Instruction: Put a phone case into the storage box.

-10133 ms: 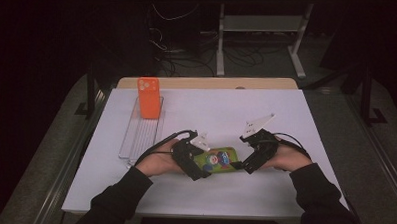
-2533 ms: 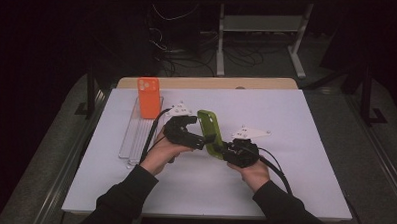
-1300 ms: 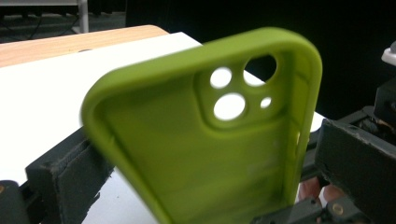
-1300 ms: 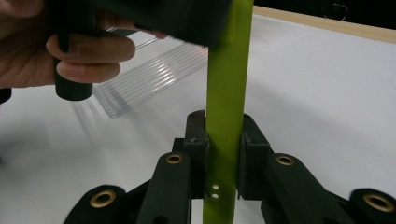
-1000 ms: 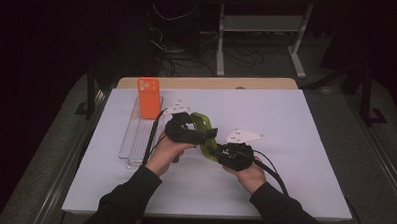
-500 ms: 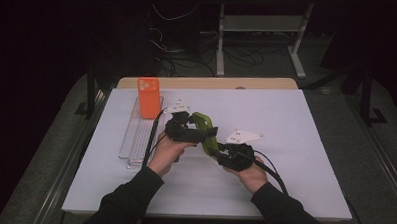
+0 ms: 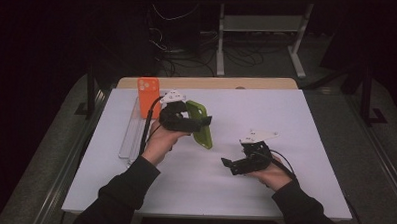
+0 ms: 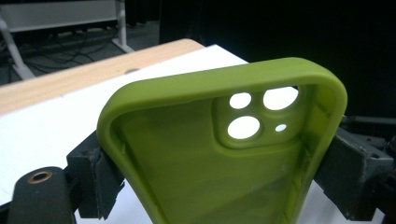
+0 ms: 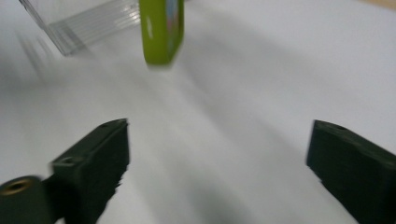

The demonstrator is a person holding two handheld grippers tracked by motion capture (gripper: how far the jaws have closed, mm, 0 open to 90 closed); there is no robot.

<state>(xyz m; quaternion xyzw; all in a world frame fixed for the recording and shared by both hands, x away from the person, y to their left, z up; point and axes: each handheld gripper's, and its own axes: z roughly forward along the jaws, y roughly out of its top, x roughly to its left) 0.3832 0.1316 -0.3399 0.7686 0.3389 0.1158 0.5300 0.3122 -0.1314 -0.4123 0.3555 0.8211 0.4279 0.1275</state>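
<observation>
A green phone case (image 7: 202,136) hangs above the white table top, gripped across its width by my left gripper (image 7: 198,121). In the left gripper view the case (image 8: 187,154) shows its hollow inside and camera cut-outs, and the pads (image 8: 95,175) of the left gripper (image 8: 224,172) press on both of its long edges. My right gripper (image 7: 230,166) sits lower and to the right, apart from the case. Its jaws have just been opening and stand wide with nothing between them (image 9: 219,163). Beyond them the case's lower end (image 9: 161,32) shows.
An orange phone case (image 7: 148,96) stands upright at the far end of a clear plastic rack (image 7: 130,137) on the left of the white table top (image 7: 286,115). A wooden edge (image 7: 212,83) runs along the back.
The right gripper has let go of the green case's lower end, opened wide and drawn back to the right. The left gripper has lifted the case a little.
</observation>
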